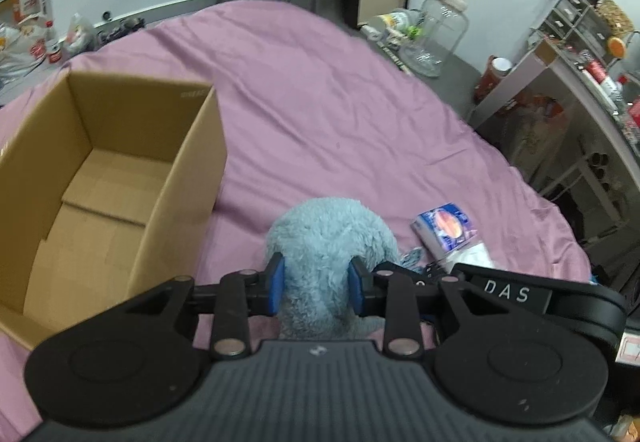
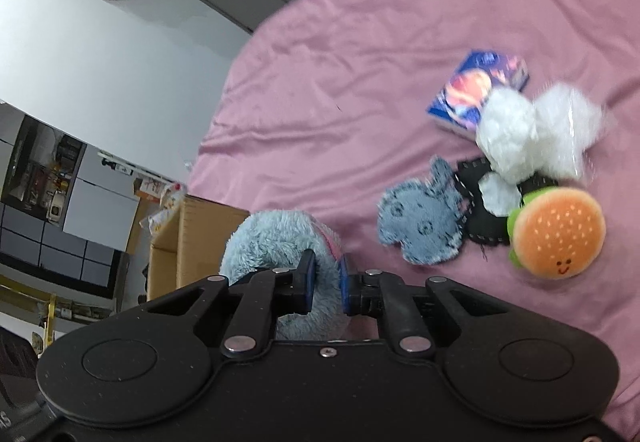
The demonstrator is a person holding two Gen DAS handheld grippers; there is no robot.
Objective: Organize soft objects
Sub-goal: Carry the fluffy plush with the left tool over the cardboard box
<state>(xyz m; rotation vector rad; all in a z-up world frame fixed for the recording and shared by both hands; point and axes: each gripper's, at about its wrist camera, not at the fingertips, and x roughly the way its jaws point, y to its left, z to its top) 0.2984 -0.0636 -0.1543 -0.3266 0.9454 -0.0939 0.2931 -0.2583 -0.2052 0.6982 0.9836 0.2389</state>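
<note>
A fluffy light-blue plush (image 1: pixel 328 238) is held above the pink bedsheet (image 1: pixel 320 102). My left gripper (image 1: pixel 316 288) is shut on it, pads pressing both sides. My right gripper (image 2: pixel 325 282) is shut on another part of the same plush (image 2: pixel 272 238). An open, empty cardboard box (image 1: pixel 100 178) stands on the bed to the left of the plush; its corner shows in the right wrist view (image 2: pixel 192 242). On the sheet to the right lie a denim patch (image 2: pixel 424 218), a burger plush (image 2: pixel 558 232), a white fluffy toy (image 2: pixel 512 138) and a blue packet (image 2: pixel 476 94).
A black stitched fabric piece (image 2: pixel 484 218) lies under the toys. The blue packet (image 1: pixel 444 228) also shows in the left wrist view. A glass jar (image 1: pixel 436 34) and cluttered shelves (image 1: pixel 580 54) stand past the bed's right edge. A grey wall (image 2: pixel 120 54) is beyond the bed.
</note>
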